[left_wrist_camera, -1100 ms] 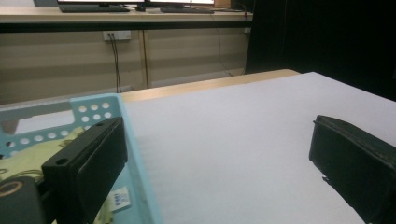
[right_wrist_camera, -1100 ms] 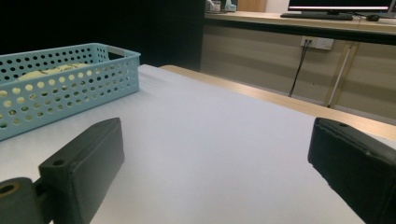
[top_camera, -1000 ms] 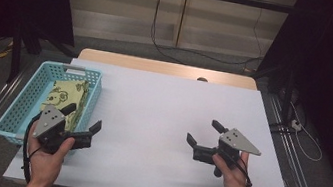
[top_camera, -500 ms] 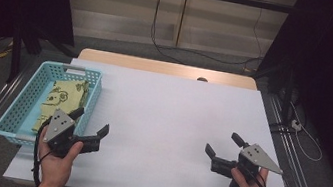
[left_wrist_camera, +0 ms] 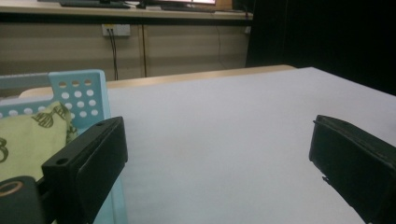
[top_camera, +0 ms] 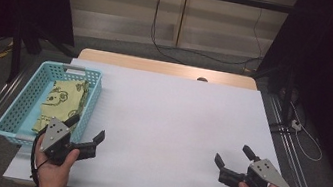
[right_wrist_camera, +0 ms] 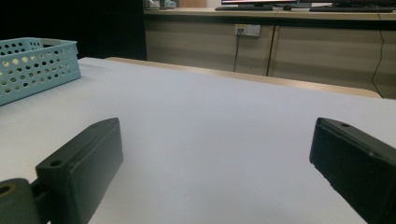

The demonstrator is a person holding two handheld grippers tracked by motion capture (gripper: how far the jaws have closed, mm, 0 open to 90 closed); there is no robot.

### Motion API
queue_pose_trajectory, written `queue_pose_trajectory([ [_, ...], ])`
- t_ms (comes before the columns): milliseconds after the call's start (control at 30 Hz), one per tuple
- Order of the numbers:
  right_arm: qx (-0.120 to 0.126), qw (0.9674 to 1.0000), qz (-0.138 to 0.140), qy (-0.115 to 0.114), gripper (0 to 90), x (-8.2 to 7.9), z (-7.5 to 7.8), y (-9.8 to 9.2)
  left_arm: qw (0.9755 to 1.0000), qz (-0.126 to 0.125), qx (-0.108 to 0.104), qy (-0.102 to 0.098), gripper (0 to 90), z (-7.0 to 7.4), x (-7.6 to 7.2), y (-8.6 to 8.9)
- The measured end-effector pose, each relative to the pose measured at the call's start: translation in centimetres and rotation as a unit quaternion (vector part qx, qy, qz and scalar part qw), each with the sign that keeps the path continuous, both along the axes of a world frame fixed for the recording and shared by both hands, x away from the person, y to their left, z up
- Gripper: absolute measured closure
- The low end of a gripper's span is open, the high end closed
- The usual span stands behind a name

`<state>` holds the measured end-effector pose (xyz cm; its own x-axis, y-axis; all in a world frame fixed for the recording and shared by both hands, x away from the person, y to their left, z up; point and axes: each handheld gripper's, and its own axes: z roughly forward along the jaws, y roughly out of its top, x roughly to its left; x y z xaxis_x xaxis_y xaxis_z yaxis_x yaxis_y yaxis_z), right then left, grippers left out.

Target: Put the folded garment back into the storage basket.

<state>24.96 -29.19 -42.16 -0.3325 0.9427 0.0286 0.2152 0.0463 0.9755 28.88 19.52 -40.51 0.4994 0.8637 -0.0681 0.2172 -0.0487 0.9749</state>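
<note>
Though close, cloth (top_camera: 65, 104) beside hand-held gripper (top_camera: 85, 134)

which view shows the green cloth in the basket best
The high view: it looks down on the folded green cloth lying inside the blue basket. The left gripper view catches one corner of it; the right gripper view shows the basket's outer wall.

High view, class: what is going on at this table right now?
A person holds a hand-held gripper in each hand over the near edge of the white table. The left hand-held gripper is open beside the blue basket, which holds a folded green cloth. The right hand-held gripper is open too, over bare tabletop. Neither holds anything.
</note>
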Motion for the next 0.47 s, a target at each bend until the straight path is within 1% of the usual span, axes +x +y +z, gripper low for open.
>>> queue_pose_trajectory([
  [33, -0.006, 1.0, 0.001, -0.001, 2.2, -0.1, -0.1, 0.0, 1.0, 0.001, 0.004, 0.001, 4.4, 0.0, -0.1, 0.1],
  [67, -0.001, 1.0, 0.001, -0.003, 2.2, -0.2, -0.1, 0.1, 1.0, 0.003, 0.009, -0.001, 4.4, -0.1, -0.2, 0.2],
  [200, 0.002, 1.0, -0.003, -0.005, 2.2, -0.3, -0.2, 0.1, 0.9998, 0.012, 0.009, 0.012, 4.4, -0.5, -0.1, 0.4],
  [233, 0.005, 1.0, -0.003, -0.004, 2.2, -0.2, -0.1, 0.1, 0.9998, 0.013, 0.012, 0.012, 4.3, -0.6, -0.1, 0.5],
  [300, 0.006, 1.0, 0.0, -0.008, 2.3, -0.2, -0.1, 0.2, 0.9998, 0.017, 0.009, 0.009, 4.4, -0.5, -0.2, 0.6],
  [333, 0.007, 0.9999, 0.0, -0.007, 2.2, -0.1, -0.1, 0.3, 0.9998, 0.015, 0.008, 0.01, 4.4, -0.5, -0.2, 0.8],
  [367, 0.004, 1.0, 0.001, -0.009, 2.3, -0.1, -0.1, 0.3, 0.9997, 0.018, 0.003, 0.014, 4.4, -0.5, -0.1, 0.9],
  [433, 0.006, 0.9999, 0.0, -0.008, 2.3, 0.0, -0.1, 0.3, 0.9996, 0.024, 0.0, 0.01, 4.4, -0.4, -0.1, 1.3],
  [467, 0.007, 0.9999, 0.0, -0.008, 2.3, 0.0, -0.1, 0.3, 0.9996, 0.025, 0.0, 0.012, 4.3, -0.4, -0.1, 1.5],
])
